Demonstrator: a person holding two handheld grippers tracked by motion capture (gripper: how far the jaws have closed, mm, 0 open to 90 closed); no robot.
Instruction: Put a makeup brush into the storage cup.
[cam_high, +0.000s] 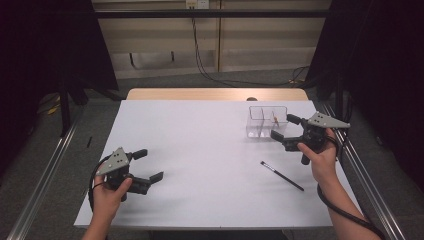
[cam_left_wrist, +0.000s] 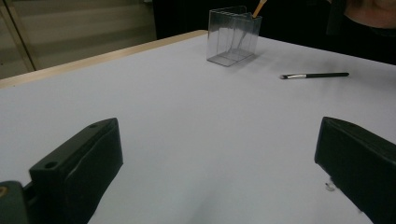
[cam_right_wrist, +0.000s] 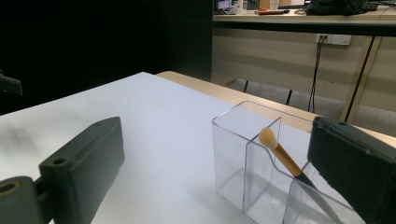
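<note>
Jaws of the right gripper (cam_high: 284, 127) stand wide apart and hold nothing; they hang just beside the near right corner of the organizer (cam_high: 267, 121). In the right gripper view both black jaws frame that clear box, one rising at lower left over the bare sheet, the other at right overlapping the box's near wall. Jaws of the left gripper (cam_high: 148, 165) are spread wide too, with nothing between them, low over the near left part of the tabletop (cam_high: 200, 150) and well apart from everything else.

That tabletop is a broad white sheet with a wooden strip along its far edge. On its far right part stands the organizer, a clear plastic box split by see-through dividers into compartments. In one of them leans a brush (cam_right_wrist: 280, 151) with an orange handle and a pale rounded tip, tilted, the tip reaching up to about the level of the rim; in the left gripper view its top pokes out above the box.

A second brush (cam_high: 281, 175), thin, with a black handle and a silver ferrule, lies flat on the sheet nearer the person, apart from the organizer and just inside the right forearm. It points diagonally, bristle end toward the middle of the sheet.
</note>
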